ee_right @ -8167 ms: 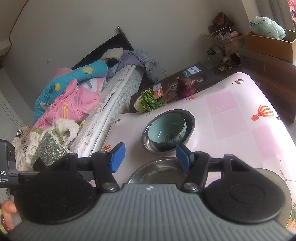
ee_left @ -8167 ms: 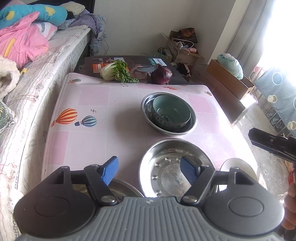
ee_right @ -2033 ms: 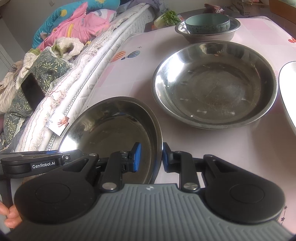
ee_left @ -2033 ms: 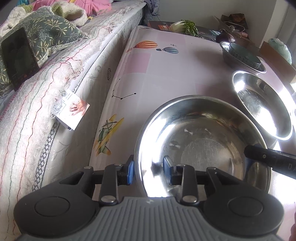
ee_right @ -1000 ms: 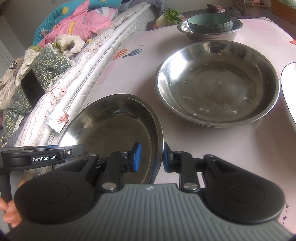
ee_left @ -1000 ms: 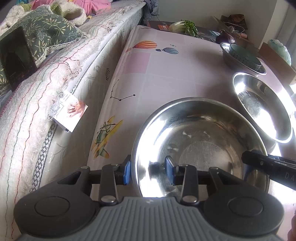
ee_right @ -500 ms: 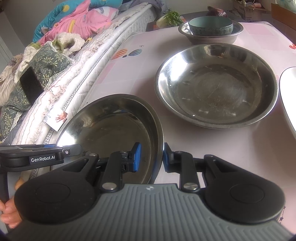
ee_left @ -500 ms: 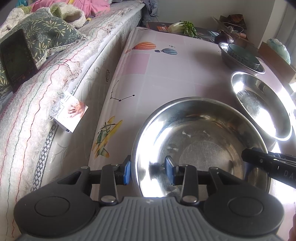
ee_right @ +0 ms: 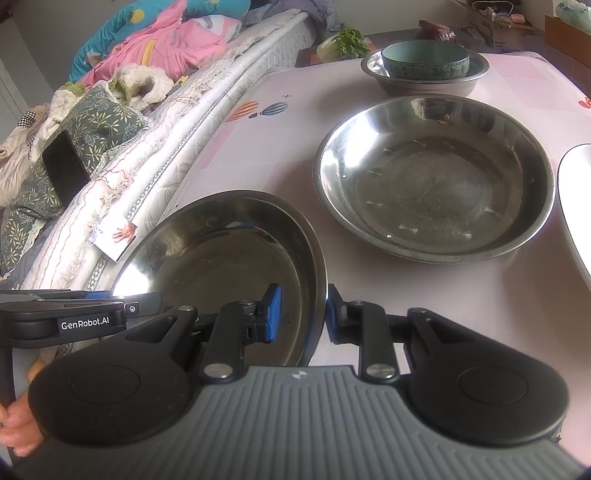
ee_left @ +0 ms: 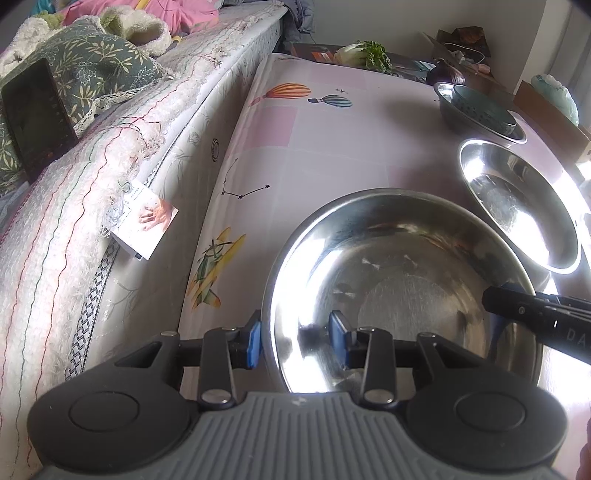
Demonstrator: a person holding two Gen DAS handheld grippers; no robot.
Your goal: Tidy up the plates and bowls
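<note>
A shiny steel bowl sits at the near left corner of the pink table. My left gripper is shut on its near left rim, one blue pad outside the wall and one inside. My right gripper is shut on the bowl's right rim in the same way. Beyond it lies a wider steel basin. Farther back, a teal ceramic bowl rests inside another steel bowl. A white plate shows at the right edge.
A bed runs along the table's left side, with a phone and a small card on it. Leafy greens and a red onion lie behind the table. Cardboard boxes stand at the back right.
Earlier both grippers hung open above the table; now each is closed on the near bowl's rim. Over the last second nothing has visibly moved.
</note>
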